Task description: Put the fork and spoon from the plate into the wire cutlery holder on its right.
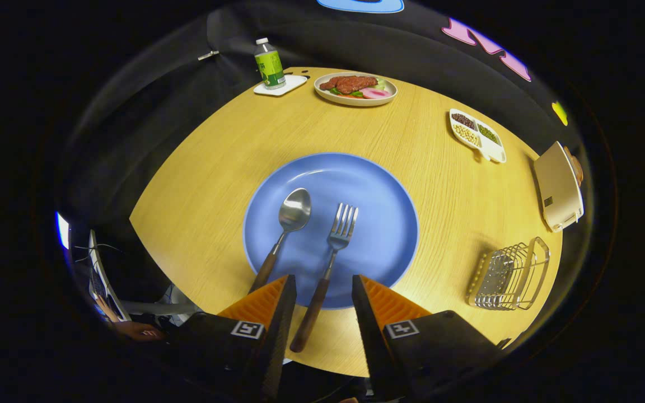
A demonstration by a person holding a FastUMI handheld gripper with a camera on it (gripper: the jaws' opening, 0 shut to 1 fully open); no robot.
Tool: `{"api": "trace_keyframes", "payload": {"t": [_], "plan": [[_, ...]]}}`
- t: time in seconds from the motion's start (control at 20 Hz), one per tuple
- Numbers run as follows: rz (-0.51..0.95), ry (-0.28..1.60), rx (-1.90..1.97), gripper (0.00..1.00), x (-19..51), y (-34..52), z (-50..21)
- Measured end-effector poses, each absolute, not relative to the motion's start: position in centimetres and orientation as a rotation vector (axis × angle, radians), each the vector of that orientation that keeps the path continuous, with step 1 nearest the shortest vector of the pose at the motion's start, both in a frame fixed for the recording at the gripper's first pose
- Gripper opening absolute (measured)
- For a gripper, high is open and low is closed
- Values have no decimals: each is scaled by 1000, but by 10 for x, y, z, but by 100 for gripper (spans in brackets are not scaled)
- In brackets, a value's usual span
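Note:
A blue plate point(378, 184) lies in the middle of the round wooden table. On it rest a spoon point(293, 212) and a fork point(340, 229), both with brown wooden handles that reach past the plate's near rim. My gripper point(323, 280) is open, hovering above the near rim of the plate. The fork's handle point(311, 313) runs through the gap between my fingers without either touching it. The spoon's handle passes just left of my left finger. The wire cutlery holder point(510, 275) stands to the right of the plate, near the table's edge, apart from my fingers.
Beyond the plate stand a dish of food point(355, 88) and a green bottle point(269, 64) on a white coaster. A divided white dish of beans point(476, 134) and a cream toaster point(557, 187) sit at the far right. A person's hand point(138, 331) shows low left.

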State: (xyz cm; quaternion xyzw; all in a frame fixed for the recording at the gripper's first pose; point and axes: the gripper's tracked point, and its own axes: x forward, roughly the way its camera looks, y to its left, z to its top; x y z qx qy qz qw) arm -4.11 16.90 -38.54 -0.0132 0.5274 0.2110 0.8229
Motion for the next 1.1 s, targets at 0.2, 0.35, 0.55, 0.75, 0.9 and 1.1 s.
{"api": "trace_keyframes", "payload": {"t": [0.2, 0.35, 0.55, 0.75, 0.9, 1.1], "plan": [[402, 1174, -13, 43, -39, 172, -406], [398, 1223, -7, 26, -41, 178, -421], [423, 1219, 18, 12, -43, 181, -420], [417, 1195, 79, 9, -35, 176, -406], [412, 1156, 126, 9, -26, 167, -383], [420, 1099, 159, 9, -19, 137, -343]]}}
